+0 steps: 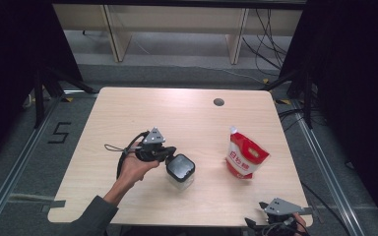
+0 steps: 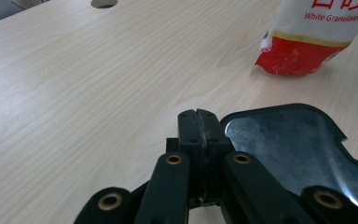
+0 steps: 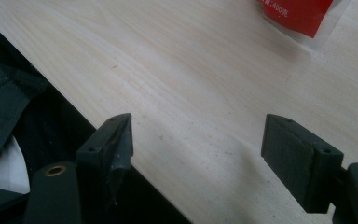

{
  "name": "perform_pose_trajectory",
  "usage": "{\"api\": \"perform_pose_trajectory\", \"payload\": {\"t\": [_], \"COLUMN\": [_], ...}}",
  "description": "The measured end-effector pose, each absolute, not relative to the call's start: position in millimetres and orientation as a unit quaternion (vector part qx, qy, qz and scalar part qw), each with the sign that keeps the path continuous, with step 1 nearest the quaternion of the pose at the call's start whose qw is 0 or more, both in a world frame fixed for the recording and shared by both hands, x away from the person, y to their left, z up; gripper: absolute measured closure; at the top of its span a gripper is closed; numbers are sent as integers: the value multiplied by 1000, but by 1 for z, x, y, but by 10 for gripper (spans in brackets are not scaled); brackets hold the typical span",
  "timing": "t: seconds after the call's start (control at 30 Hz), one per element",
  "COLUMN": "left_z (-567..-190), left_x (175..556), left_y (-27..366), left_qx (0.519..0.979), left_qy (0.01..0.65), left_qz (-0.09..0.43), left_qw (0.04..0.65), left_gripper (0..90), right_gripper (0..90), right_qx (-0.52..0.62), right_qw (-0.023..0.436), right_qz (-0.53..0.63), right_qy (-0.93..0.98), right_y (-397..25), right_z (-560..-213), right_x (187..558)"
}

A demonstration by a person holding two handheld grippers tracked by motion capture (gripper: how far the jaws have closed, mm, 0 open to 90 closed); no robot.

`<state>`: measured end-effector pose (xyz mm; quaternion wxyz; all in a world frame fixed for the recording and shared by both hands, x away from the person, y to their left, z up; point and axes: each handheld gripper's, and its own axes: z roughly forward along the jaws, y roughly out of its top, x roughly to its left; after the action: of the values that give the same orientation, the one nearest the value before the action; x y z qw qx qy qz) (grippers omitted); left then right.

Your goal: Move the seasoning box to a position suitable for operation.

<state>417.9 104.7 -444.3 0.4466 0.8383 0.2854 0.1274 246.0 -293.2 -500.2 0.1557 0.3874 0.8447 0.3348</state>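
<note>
jar: clear container (image 1: 180,171) with dark lid, upright, long axis vertical, mid-table, near front.
left gripper (image 1: 165,156): jaws pressed together, beside the lid, grasping nothing.
right gripper (image 3: 198,149): jaws spread wide over table edge (image 3: 135,154).
left gripper view: pouch (image 2: 314,39) print reads "white granulated".

Light wood-grain counter (image 1: 142,110) with rounded corners, round cable hole (image 1: 219,102) near far edge. Grey floor (image 1: 177,59) around it. Pale wooden furniture legs (image 1: 112,32) beyond. Black curtains (image 1: 10,59) on both sides. Loose cables (image 1: 270,39) on floor far right. Metal rail (image 1: 10,172) along left, numeral "5" (image 1: 60,132) marked beside it.
</note>
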Motion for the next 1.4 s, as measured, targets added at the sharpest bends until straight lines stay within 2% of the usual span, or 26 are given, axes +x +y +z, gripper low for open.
{"api": "perform_pose_trajectory", "payload": {"t": [0.2, 0.47, 0.5, 0.6, 0.63, 0.7, 0.73, 0.83, 0.93, 1.0, 1.27, 1.4], "left_z": [-441, -438, -436, -436, -441, -445, -453, -466, -480, -492, -499, -506], "left_x": [408, 397, 398, 397, 396, 396, 392, 393, 394, 398, 400, 407], "left_y": [113, 127, 133, 143, 153, 158, 166, 174, 178, 179, 169, 162], "left_qx": [840, 830, 816, 802, 793, 795, 798, 803, 808, 808, 816, 824], "left_qy": [297, 291, 301, 296, 282, 268, 272, 265, 269, 266, 246, 230], "left_qz": [123, 133, 133, 138, 133, 130, 124, 128, 130, 116, 109, 106], "left_qw": [436, 457, 475, 500, 523, 528, 523, 519, 508, 514, 512, 506], "left_gripper": [887, 843, 807, 776, 700, 674, 621, 592, 527, 510, 502, 543], "right_gripper": [262, 268, 268, 268, 267, 267, 267, 266, 264, 263, 264, 264], "right_qx": [392, 384, 394, 399, 392, 394, 385, 383, 378, 380, 381, 370], "right_qw": [153, 160, 156, 154, 159, 154, 156, 159, 162, 161, 158, 158], "right_qz": [338, 337, 335, 337, 337, 338, 342, 343, 344, 344, 344, 343], "right_qy": [842, 844, 841, 839, 841, 841, 843, 843, 844, 844, 844, 849], "right_y": [-293, -293, -293, -293, -294, -293, -293, -292, -292, -292, -292, -291], "right_z": [-500, -500, -500, -499, -499, -500, -499, -499, -499, -498, -499, -500], "right_x": [246, 246, 246, 245, 246, 246, 246, 246, 246, 246, 246, 247]}}
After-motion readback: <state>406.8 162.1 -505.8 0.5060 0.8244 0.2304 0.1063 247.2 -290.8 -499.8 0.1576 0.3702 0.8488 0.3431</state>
